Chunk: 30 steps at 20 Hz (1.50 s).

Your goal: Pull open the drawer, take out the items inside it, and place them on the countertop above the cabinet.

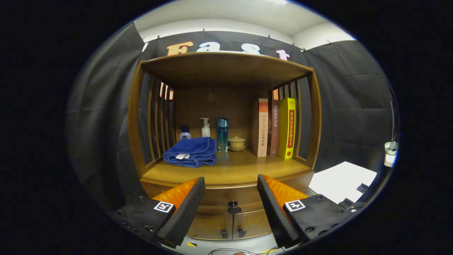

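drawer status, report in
Hand-held gripper open, holding nothing. Drawer shut, its knob between the fingers, untouched. Nothing blocking the knob.

countertop [226, 173]: blue towel [191, 152], bottles [222, 134], lidded cup [236, 143], books [274, 127].

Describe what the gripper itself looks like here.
The gripper has two wedge-shaped fingers with ridged, saw-toothed inner faces. Each finger sits on a dark block with visible screws and carries a square black-and-white marker tag.
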Tool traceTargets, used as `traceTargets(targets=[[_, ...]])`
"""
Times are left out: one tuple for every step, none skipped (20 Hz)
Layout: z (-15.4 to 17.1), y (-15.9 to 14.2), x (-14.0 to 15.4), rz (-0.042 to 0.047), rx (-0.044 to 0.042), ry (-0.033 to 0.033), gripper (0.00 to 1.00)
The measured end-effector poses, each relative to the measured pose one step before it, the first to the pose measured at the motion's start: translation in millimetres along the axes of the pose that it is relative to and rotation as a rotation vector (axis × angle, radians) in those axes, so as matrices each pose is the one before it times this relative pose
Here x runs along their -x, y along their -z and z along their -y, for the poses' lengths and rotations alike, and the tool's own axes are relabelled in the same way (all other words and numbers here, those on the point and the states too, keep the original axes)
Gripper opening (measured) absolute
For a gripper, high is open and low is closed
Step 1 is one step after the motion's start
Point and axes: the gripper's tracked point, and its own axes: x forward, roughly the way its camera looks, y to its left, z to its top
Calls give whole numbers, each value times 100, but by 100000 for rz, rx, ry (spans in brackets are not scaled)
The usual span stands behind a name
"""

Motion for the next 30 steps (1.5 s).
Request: traceTargets(targets=[[225,969,-315,-494,-22,-13,98],[78,1069,-380,-584,94,90,98],[39,911,-284,-34,-377,-159,98],[154,935,-447,-326,-226,35,98],[97,1144,-441,-973,129,389,98],[298,1361,-398,-1432,161,407,98],[160,1551,-577,-1372,-259,216,98],[117,1408,-428,-925,-368,30,98],[64,871,-638,-549,-298,-88,98],[42,841,-699,-288,-214,149,98],[-37,304,-510,-161,-319,-260,98],[-107,661,-545,-172,-547,-430,98],[-161,684,-633,-232,-791,-797,99],[-99,958,-583,-1589,-877,-548,99],[32,975,-572,-2029,-354,-537,96],[123,850,-536,-1574,76,-232,93],[237,471,-545,-646,-20,142,91],[360,420,-386,-479,-135,576,88],[322,416,-325,-539,-393,744,86],[148,305,-168,-695,-675,-184,85],[-35,184,-142,-122,-583,-188,82],[-163,-76,-25,358,-649,-925,79],[-310,11,-163,180,-440,-1135,76],[-402,74,-182,-315,-406,-1060,70],[-10,88,-6,-542,259,612,64],[22,54,12,-562,1055,77,57],[-66,33,25,-405,1013,-200,56],[41,1,129,-345,412,487,54],[165,68,-30,-129,-416,1350,52],[136,71,210,-311,-584,1644,50]])
